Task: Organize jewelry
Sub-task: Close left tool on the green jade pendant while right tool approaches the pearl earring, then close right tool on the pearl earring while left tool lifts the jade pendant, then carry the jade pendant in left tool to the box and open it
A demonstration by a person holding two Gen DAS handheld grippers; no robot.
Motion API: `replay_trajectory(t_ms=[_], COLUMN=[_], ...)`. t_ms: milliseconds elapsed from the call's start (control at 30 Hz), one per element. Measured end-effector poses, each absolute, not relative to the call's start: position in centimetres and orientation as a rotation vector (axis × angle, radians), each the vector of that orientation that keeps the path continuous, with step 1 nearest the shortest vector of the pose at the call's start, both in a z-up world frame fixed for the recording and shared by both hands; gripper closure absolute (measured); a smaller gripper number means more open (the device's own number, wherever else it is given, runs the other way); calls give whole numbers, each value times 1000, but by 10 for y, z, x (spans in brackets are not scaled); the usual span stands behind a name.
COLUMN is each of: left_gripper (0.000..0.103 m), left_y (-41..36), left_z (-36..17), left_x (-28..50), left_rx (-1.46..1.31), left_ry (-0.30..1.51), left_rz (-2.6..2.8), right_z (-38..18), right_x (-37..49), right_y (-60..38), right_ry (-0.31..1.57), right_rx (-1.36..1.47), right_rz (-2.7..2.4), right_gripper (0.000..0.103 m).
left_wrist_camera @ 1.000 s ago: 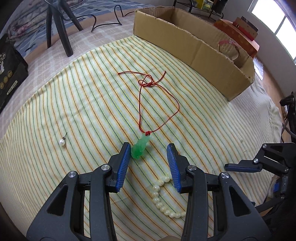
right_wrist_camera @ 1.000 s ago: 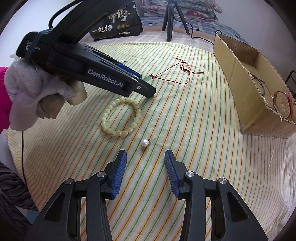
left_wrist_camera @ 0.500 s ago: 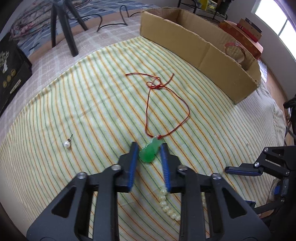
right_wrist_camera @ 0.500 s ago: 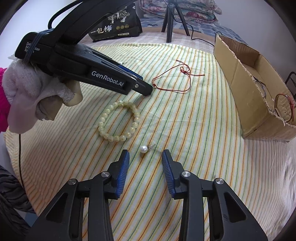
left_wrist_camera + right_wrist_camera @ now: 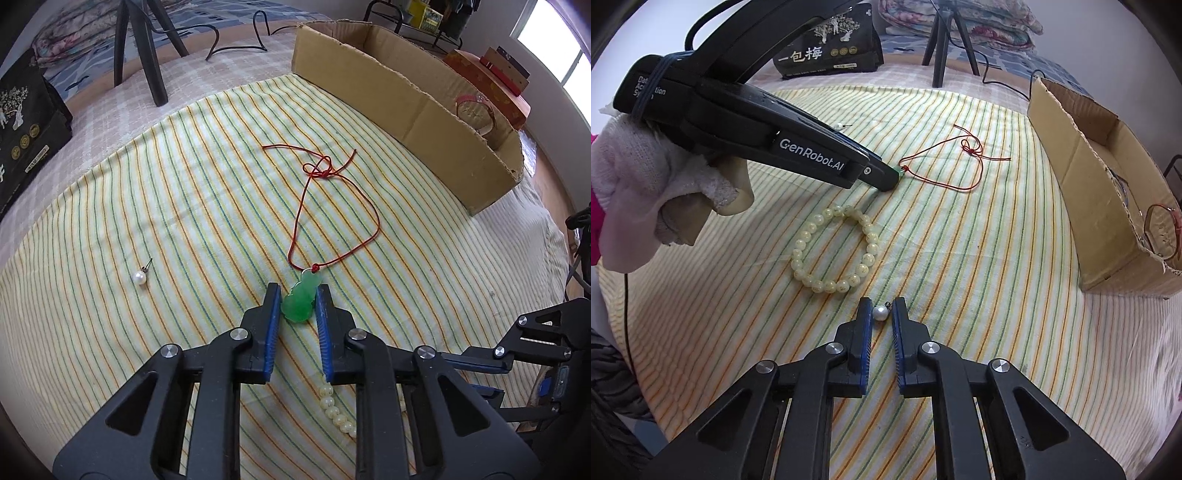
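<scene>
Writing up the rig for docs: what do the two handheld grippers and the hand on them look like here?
Both the left gripper and the right gripper are black plastic, with cut-out triangular arms, silver pivot screws and ribbed blue pads. The left gripper's side reads "GenRobot.AI" in white; a dark band wraps its rear, where a black cable leaves. The hand on it wears a white knit glove, with a pink sleeve behind.

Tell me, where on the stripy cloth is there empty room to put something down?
Bare striped cloth lies between the bead bracelet and the cardboard box. More lies between the loose pearl earring and the red cord. It is crowded around the green pendant and bracelet.
</scene>
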State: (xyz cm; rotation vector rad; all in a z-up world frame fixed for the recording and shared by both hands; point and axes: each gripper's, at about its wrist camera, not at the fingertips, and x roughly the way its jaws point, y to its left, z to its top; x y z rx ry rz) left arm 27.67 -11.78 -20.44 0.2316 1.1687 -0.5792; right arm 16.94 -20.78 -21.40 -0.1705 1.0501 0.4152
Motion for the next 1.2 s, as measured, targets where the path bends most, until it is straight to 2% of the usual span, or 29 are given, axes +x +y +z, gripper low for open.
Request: replay_trajectory(t_ms=[233, 833, 1200], left_gripper=[85, 85, 85], left_y=[-104, -85, -123], left_z=[-185, -70, -30], left_x=[271, 265, 260], left_rx=[168, -63, -64], left_ry=[1139, 922, 819], left_rz=[-561, -604, -650], right_z=[-193, -130, -107], right_x=[165, 164, 182], right_y=[-211, -248, -292], right_ry=[1002, 868, 828], right_rx=[-144, -65, -3], right_rz=[422, 376, 297], right_gripper=[94, 94, 94])
